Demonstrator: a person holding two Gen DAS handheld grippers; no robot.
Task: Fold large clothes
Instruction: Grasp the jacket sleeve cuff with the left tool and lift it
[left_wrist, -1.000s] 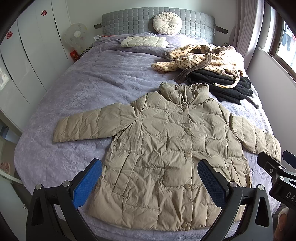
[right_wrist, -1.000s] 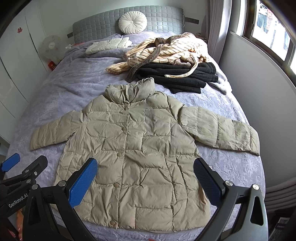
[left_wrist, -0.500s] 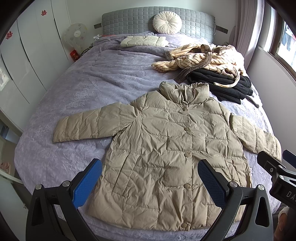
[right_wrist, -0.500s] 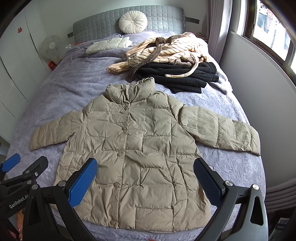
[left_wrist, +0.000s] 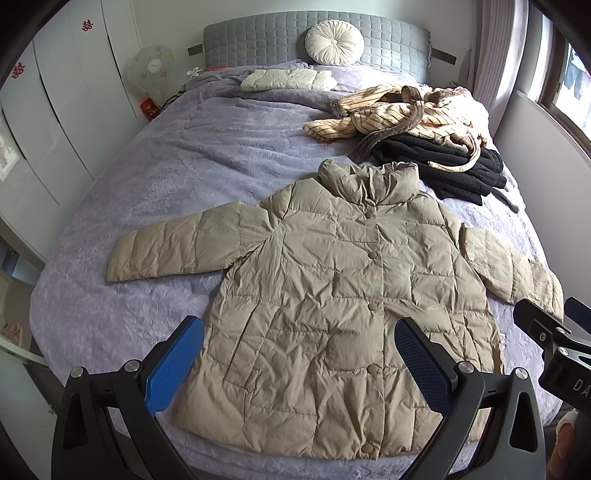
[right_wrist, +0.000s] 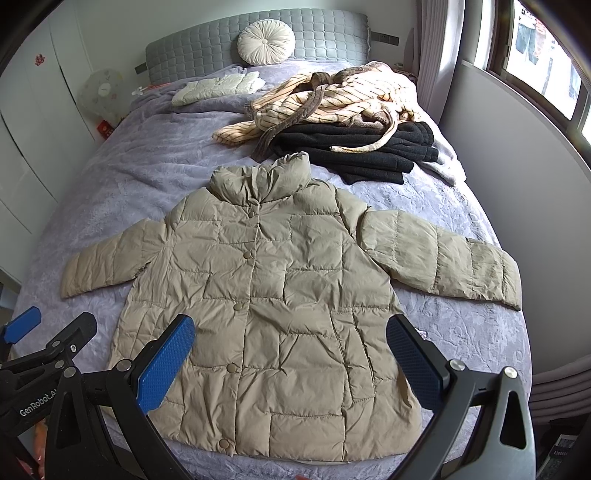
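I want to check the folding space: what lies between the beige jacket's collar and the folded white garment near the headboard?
Only bare purple blanket lies between the jacket and the white garment, seen in both views.

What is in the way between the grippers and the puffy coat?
Nothing visible. The beige puffer coat lies flat and buttoned on the bed, right ahead of the open left gripper and right gripper. The striped robe and black clothes sit beyond its collar.
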